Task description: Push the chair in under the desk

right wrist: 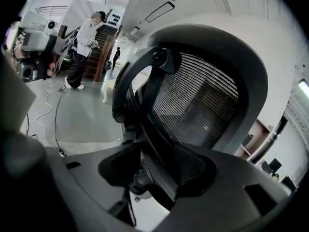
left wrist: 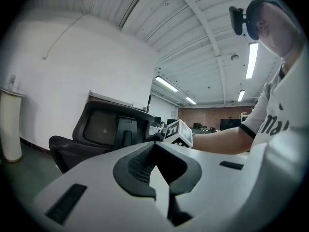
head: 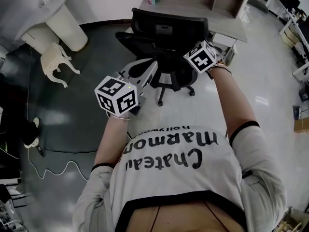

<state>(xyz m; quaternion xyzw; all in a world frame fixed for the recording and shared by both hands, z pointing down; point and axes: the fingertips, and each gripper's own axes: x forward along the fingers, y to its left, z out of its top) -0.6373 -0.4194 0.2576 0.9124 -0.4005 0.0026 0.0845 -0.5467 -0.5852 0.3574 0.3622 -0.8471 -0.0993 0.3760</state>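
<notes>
- Office floor (head: 260, 76), pale and glossy, with a dark mat on its left side; the desk (head: 193, 6) stands at the far end, ahead of me.
- Chair (head: 166, 30): black, with a mesh back and a wheeled base. It stands between me and the desk with its backrest turned toward me. I judge the seat is not yet under the desktop.
- Right gripper (right wrist: 157, 178): it sits on the right side of the backrest. Its jaws stand slightly apart, and a dark bar of the backrest frame runs between them. I read this as a pinch on that bar.
- Left gripper (left wrist: 161, 180): jaws pressed together with nothing between them. It is held back, apart from the chair, which lies ahead and to the left of the jaws.
- Key relation: the desk lies straight beyond the backrest, so the push runs away from me along that line. The right gripper is the nearer one and is already in contact.
- Risk: I expect a push on one side alone to swivel the chair on its wheels.
- Writing: the shirt (head: 169, 149) print reads upside down as "Chatea… Marmon…"; I cannot read the smaller line with confidence. The gripper cubes carry square markers only, no text.
</notes>
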